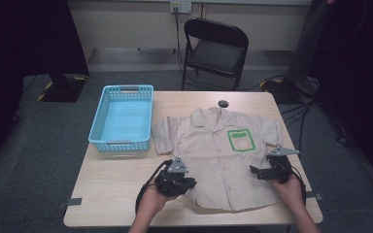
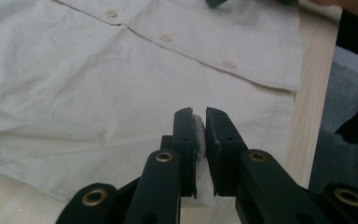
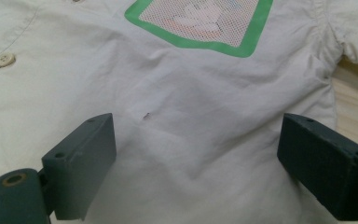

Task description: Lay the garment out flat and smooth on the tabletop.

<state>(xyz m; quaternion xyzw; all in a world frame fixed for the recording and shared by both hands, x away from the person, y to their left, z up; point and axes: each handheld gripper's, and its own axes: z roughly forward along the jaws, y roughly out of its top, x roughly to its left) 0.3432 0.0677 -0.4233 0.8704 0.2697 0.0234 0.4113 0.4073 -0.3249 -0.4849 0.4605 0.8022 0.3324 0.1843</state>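
shirt (image 1: 218, 155) beige, flat, green chest patch; left tongs (image 2: 199, 122) pinching hem fold, right tongs (image 3: 196, 158) wide.

One beige shirt (image 1: 218, 160) lies on the table (image 1: 107, 189), one blue basket (image 1: 123, 119) left of the shirt, one black folding chair (image 1: 216, 48) beyond it, two grippers.

High view overlooks table (image 1: 102, 184) from above; gripper views close, sharing shirt (image 1: 213, 160).

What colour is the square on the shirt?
Green border around a pale mesh middle, on the shirt; clearest in the right gripper view.
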